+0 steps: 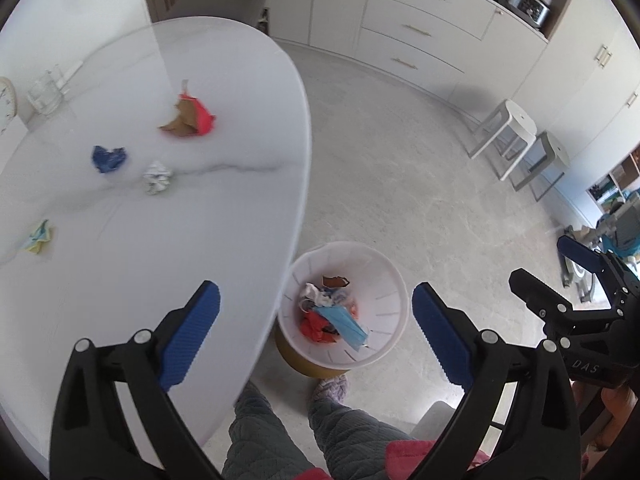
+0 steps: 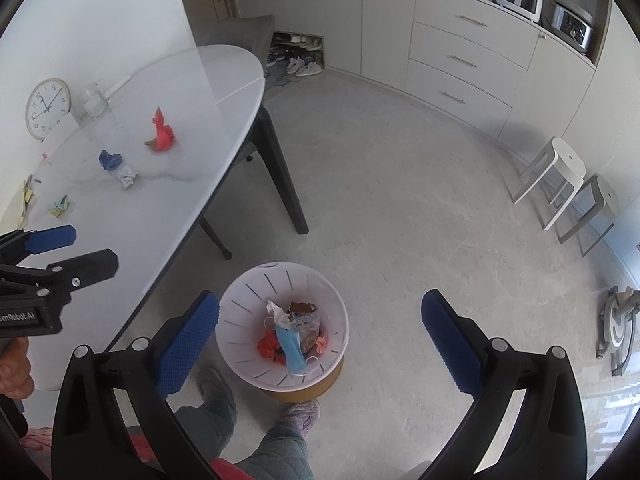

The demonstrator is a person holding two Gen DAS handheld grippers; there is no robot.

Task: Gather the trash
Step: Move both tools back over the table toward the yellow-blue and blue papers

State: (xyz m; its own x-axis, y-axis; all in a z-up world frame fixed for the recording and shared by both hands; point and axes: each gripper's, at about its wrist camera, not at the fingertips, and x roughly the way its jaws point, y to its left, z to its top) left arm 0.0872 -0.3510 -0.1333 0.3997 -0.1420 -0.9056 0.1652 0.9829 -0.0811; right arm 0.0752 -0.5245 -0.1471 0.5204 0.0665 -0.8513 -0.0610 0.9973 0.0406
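Both our grippers, left (image 1: 316, 336) and right (image 2: 320, 340), hang with jaws spread wide and nothing between them, above the white bin (image 2: 244, 292) of trash on the floor. Four crumpled scraps lie on the white table (image 1: 224, 240): red-brown (image 1: 190, 118), blue (image 1: 109, 158), white (image 1: 157, 177) and yellow (image 1: 39, 236).

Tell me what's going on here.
A person is clearing trash off a white table into a white bin on the floor beside it. Both the left gripper and the right gripper are open and hold nothing. The bin already contains a blue face mask and other scraps. A red wrapper, blue wad, white wad and yellow scrap remain on the table.
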